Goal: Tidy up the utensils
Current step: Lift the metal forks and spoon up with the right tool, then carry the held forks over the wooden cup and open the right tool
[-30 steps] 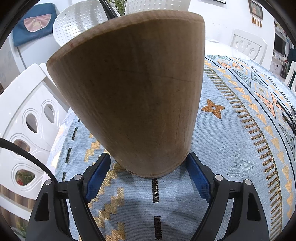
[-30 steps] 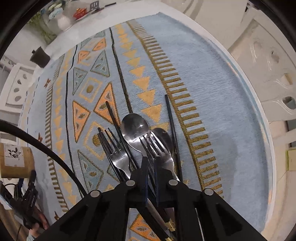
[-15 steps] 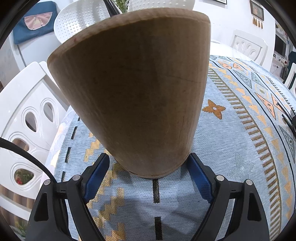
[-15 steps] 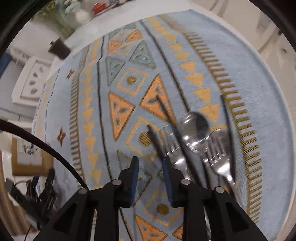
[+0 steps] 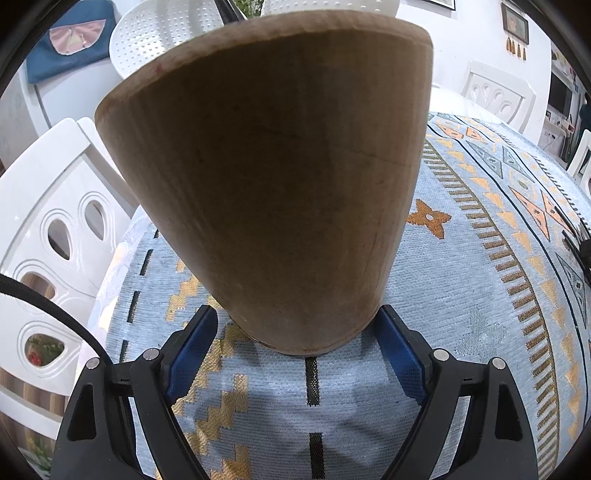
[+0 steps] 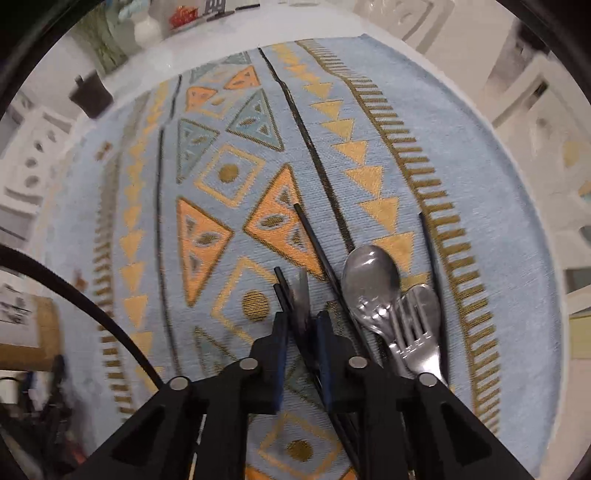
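A wooden utensil holder point(image 5: 280, 184) fills the left wrist view, standing on the patterned cloth. My left gripper point(image 5: 295, 339) is shut on its base, blue pads on both sides. In the right wrist view, my right gripper point(image 6: 301, 321) is open over a fork point(image 6: 301, 291) and black chopsticks point(image 6: 282, 291) that lie between its pads on the cloth. To its right lie a spoon point(image 6: 371, 277), another fork point(image 6: 415, 332), a second spoon point(image 6: 424, 299) and more black chopsticks point(image 6: 317, 243).
The light blue tablecloth point(image 6: 480, 184) with orange triangles covers a round table. White chairs point(image 5: 48, 206) stand around it. White perforated utensil heads point(image 5: 159, 33) stick up behind the holder. A dark cup point(image 6: 90, 94) sits at the far edge.
My right gripper opened and moved left, from over the middle fork to around the left fork and chopsticks. The left gripper kept its hold on the holder, nearly still.
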Demonstrator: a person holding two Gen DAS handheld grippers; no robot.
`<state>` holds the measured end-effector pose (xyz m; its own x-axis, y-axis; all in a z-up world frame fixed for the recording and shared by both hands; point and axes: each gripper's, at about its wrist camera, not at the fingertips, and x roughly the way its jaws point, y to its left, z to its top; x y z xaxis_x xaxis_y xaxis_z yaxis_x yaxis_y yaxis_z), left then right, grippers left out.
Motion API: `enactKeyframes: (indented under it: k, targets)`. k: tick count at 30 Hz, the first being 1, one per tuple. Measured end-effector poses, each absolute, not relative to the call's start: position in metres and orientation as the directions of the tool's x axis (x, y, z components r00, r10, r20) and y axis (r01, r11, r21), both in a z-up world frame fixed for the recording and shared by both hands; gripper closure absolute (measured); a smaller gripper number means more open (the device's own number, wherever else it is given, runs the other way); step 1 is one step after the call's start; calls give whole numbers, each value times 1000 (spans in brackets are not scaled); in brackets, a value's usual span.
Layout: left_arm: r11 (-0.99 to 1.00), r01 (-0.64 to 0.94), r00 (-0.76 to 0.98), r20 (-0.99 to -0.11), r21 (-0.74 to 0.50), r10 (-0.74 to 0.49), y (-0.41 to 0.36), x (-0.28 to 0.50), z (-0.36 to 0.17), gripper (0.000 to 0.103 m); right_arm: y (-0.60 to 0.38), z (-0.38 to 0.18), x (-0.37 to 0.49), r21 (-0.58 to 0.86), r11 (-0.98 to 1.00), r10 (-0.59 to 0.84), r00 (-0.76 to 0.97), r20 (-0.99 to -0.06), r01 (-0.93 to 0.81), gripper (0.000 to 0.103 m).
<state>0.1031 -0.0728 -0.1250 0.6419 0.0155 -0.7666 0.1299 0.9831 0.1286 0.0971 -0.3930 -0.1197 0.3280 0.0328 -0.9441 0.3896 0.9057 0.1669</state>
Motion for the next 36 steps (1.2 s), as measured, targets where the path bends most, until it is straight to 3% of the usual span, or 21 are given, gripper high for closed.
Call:
enactKeyframes:
  k: [9,19,23,30,36]
  targets:
    - [983,130,642,-766,129,16,-73,103,-125,16,-427,-124,87,266,854,121,326,-938,447,97]
    - [984,129,641,-768,125,13,-71,104,-127,16,-401,-125,115,127,921,26,266,-964,369,100]
    - [983,128,642,-766,130,17,-71,104,-127,15,-392,-95,94,240,925,95,432,-897,296,100]
    - [983,128,643,-766,132,19,-71,104,-127,15,-382,-40,61,316,913,118,576,-809,257,100]
    - [983,129,641,-767,127,15,-72,104,-126,15,-390,-15,44,532,820,280,664,-693,209,101]
